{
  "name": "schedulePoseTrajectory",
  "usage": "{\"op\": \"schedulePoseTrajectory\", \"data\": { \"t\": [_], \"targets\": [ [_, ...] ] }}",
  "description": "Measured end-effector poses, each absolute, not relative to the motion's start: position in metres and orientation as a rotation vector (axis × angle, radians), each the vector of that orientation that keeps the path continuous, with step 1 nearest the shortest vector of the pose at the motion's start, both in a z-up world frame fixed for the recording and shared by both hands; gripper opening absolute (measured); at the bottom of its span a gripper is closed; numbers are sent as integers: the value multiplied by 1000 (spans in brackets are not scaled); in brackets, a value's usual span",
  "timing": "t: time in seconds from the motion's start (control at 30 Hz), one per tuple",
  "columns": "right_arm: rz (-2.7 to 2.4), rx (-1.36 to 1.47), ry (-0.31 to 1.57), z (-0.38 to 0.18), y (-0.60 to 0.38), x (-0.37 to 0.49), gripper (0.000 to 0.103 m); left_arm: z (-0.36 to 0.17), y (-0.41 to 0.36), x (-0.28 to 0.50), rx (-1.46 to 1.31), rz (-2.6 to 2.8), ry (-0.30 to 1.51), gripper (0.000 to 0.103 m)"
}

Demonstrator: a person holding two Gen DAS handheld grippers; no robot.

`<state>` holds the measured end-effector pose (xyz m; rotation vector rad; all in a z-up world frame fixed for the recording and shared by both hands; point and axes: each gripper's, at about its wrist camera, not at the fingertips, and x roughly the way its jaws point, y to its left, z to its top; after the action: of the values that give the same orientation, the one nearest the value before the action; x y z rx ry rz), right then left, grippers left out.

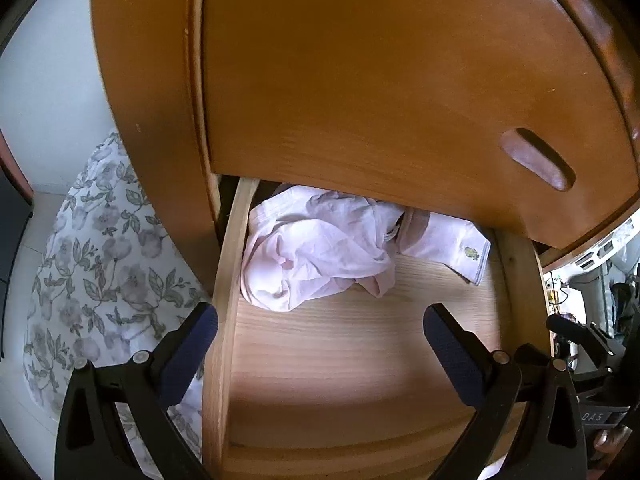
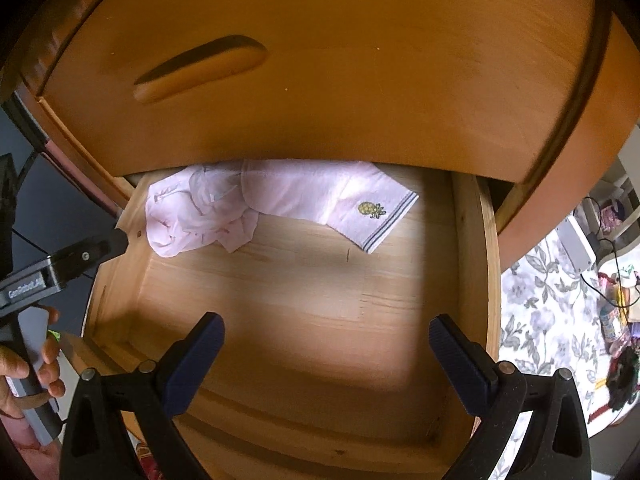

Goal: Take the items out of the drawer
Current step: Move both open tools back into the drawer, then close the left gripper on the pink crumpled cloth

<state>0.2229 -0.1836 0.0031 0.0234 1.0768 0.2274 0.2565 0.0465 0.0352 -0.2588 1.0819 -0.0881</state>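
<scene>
A wooden dresser (image 2: 320, 80) fills the top of both views, its upper drawer front carrying an oval recessed handle (image 2: 200, 68). Below it the drawer (image 2: 280, 300) is pulled out, its pale wood floor mostly bare and lit by a patch of light across the middle. To the side of the dresser lies a white cloth with a grey floral print (image 1: 100, 260); whether it covers a bed cannot be told.

At the back of the drawer, partly under the upper front, lie two pale pink items. A crumpled garment (image 2: 196, 216) sits in the back left corner, against the left wall. Just to its right, touching it, a folded towel (image 2: 320, 196) lies flat, with a yellow pineapple motif (image 2: 372, 209) and dark stripes along its near corner.

The left claw (image 1: 320, 332) hovers over the drawer's left side, spread wide, holding nothing; its left finger (image 1: 192, 344) hangs outside the drawer's left wall and its right finger over the floor. The right claw (image 2: 326, 340) is also spread wide and empty, both fingers above the drawer floor, well short of the cloth items. In the right view a hand (image 2: 28, 364) grips the left claw's handle at the frame's left edge.
</scene>
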Motion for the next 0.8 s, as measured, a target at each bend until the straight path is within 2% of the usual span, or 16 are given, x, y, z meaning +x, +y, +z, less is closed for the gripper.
{"op": "schedulePoseTrajectory", "data": {
  "t": [0.5, 0.57, 0.67, 0.77, 0.8],
  "targets": [
    [220, 19, 1111, -9, -185, 241, 103, 28, 41, 272, -243, -80, 1091, 101],
    [222, 21, 1113, -10, -186, 241, 103, 28, 36, 273, -229, -101, 1092, 97],
    [221, 21, 1112, -10, -185, 242, 103, 25, 29, 274, -198, -128, 1102, 96],
    [224, 24, 1112, -11, -185, 242, 103, 23, 22, 279, -168, -144, 1114, 84],
    [225, 24, 1111, -11, -185, 242, 103, 22, 20, 282, -159, -139, 1118, 83]
  ]
}}
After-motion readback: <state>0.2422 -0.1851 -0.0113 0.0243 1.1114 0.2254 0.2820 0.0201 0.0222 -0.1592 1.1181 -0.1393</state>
